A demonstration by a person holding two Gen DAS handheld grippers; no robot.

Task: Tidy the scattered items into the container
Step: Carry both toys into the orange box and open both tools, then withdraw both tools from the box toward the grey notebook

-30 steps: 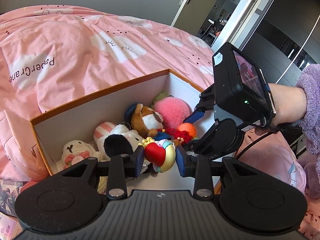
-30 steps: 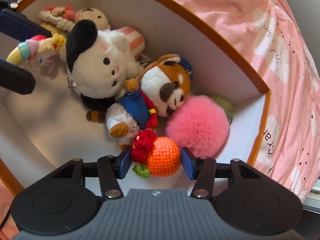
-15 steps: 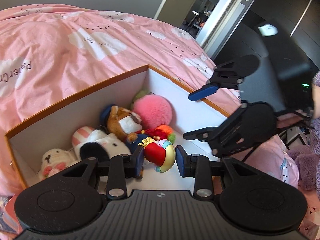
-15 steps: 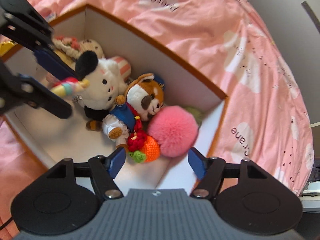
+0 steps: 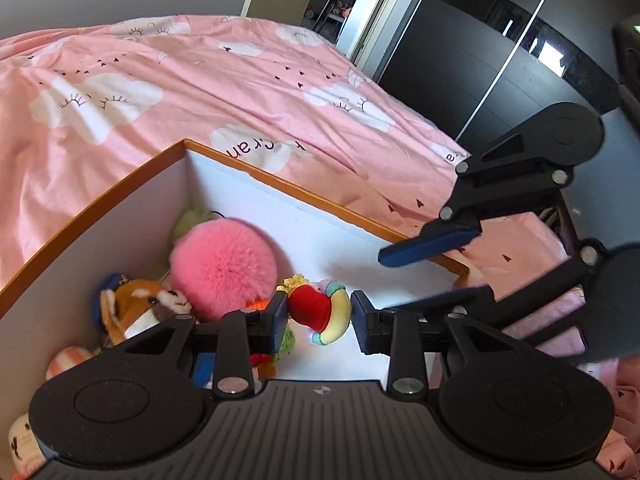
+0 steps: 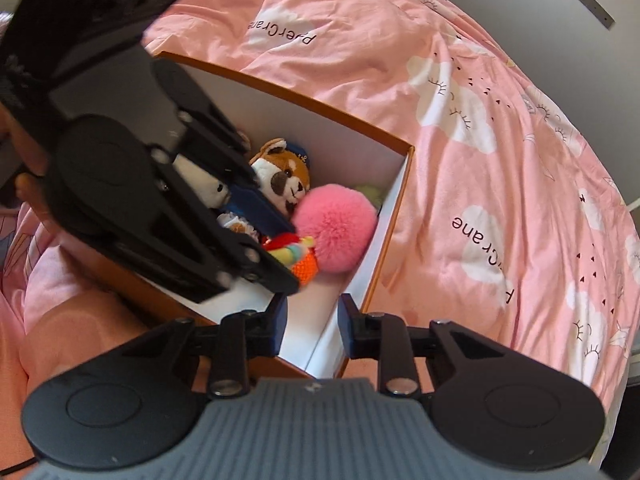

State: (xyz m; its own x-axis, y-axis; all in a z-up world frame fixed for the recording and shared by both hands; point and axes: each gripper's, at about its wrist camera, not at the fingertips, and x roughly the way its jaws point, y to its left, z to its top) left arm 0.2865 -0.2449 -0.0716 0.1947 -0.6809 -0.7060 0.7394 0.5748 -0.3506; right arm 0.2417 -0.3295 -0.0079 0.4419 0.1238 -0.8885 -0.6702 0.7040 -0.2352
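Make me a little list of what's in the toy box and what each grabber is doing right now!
box: white inside, orange rim, sitting on a pink bedspread
toys in box: pink pompom, fox plush, orange crochet ball, white plush
left gripper: shut on a rainbow toy, held over the box
right gripper: open, holding nothing, above the box's near edge
left to do: rainbow toy not yet dropped in

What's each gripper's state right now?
Left gripper: shut on the multicolored toy, over the box.
Right gripper: open, nothing between jaws.
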